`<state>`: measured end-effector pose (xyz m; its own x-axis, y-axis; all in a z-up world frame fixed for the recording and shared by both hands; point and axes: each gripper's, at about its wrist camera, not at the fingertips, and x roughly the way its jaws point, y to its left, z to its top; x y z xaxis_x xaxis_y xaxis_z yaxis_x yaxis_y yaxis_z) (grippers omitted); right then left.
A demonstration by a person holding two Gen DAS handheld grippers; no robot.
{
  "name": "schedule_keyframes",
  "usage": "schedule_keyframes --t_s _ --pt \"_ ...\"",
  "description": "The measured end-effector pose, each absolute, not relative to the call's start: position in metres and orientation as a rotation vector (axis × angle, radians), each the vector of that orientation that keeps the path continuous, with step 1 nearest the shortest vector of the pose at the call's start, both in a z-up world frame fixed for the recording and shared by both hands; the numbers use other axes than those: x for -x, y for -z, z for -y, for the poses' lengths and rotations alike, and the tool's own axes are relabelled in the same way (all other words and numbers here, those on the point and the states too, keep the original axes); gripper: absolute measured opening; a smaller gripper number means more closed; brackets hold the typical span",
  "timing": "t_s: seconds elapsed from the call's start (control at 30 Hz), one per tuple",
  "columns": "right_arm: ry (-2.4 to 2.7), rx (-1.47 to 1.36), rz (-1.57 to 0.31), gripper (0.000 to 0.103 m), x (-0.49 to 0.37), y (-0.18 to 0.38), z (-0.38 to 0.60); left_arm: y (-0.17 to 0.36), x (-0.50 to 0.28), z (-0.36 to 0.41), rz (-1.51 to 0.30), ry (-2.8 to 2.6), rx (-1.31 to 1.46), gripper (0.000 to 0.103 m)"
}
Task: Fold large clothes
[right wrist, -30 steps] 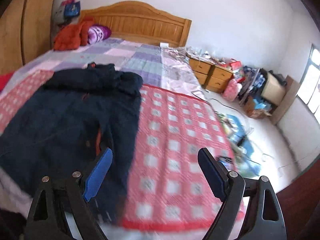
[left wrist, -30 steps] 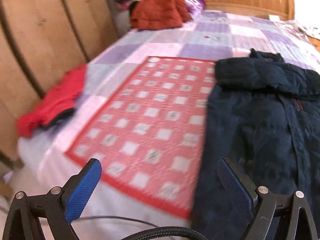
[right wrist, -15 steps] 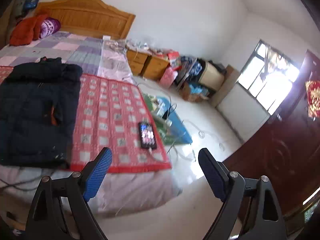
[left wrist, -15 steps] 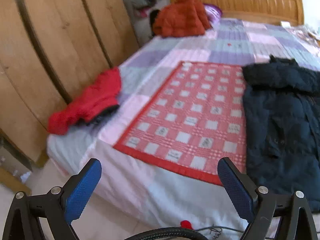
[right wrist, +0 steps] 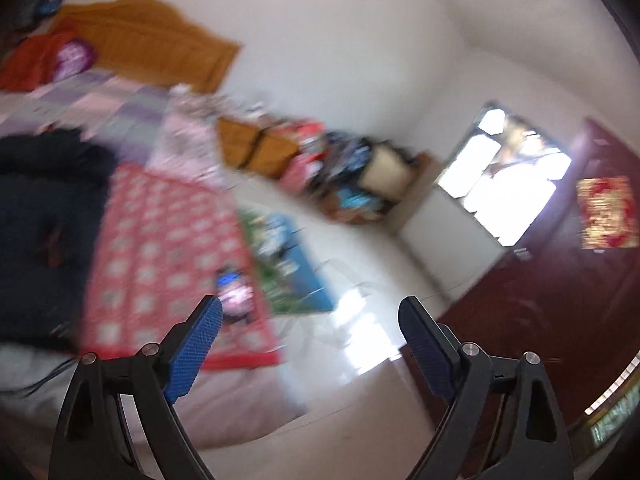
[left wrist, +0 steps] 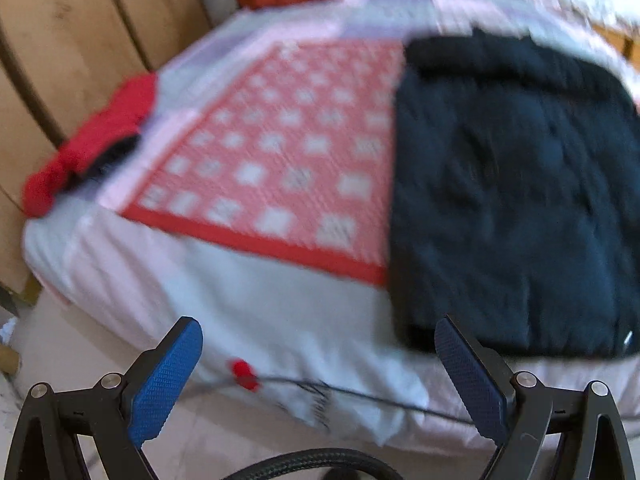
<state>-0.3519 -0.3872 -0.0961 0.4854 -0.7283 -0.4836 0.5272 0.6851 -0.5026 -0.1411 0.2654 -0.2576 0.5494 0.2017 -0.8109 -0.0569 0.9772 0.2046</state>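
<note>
My left gripper (left wrist: 318,364) has its jaws spread wide with nothing between them; I see only the white sheet draping the foot edge of the bed (left wrist: 256,304) and a thin cable (left wrist: 360,394) across it. The dark navy jacket (left wrist: 512,208) lies flat at about 1 o'clock from these jaws, its hem near the bed's foot edge, on a red checked mat (left wrist: 280,160). A red garment (left wrist: 88,140) sits at 10 o'clock by the wooden wardrobe (left wrist: 60,40). My right gripper (right wrist: 310,334) also stands wide apart, holding nothing, over bare floor (right wrist: 360,360) beside the bed. From there, the jacket is at 9 o'clock and a phone (right wrist: 234,294) lies on the mat's corner.
</note>
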Motion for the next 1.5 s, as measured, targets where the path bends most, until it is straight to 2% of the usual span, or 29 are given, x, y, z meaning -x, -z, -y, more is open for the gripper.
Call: schedule_keyframes --t_s 0.13,0.33,0.57,0.83,1.0,1.17,1.33,1.5 --pt "0.618 0.178 -0.837 0.092 0.326 0.176 0.345 0.319 0.132 -0.256 -1.064 -0.144 -0.207 0.097" --pt "0.500 0.099 -0.926 0.092 0.285 0.269 0.295 0.341 0.116 -0.255 -1.032 -0.124 -0.179 0.097" --pt "0.419 0.148 -0.969 0.092 0.252 0.338 0.263 0.354 0.080 -0.254 -0.975 -0.164 -0.179 0.097" --pt "0.422 0.129 -0.979 0.092 0.228 0.381 0.271 0.363 0.057 -0.252 -0.955 -0.194 -0.108 0.095" --pt "0.526 0.146 -0.951 0.092 0.233 0.375 0.309 0.363 0.054 -0.249 -0.960 -0.197 -0.119 0.094" --pt "0.783 0.197 -1.000 0.092 0.300 0.342 0.380 0.363 0.053 -0.251 -0.969 -0.210 -0.128 0.094" --pt "1.041 0.345 -1.030 0.092 0.380 0.281 0.452 0.363 0.051 -0.251 -0.978 -0.220 -0.129 0.094" --pt "1.339 0.433 -0.994 0.092 0.458 0.193 0.524 0.359 0.050 -0.250 -0.976 -0.226 -0.133 0.094"
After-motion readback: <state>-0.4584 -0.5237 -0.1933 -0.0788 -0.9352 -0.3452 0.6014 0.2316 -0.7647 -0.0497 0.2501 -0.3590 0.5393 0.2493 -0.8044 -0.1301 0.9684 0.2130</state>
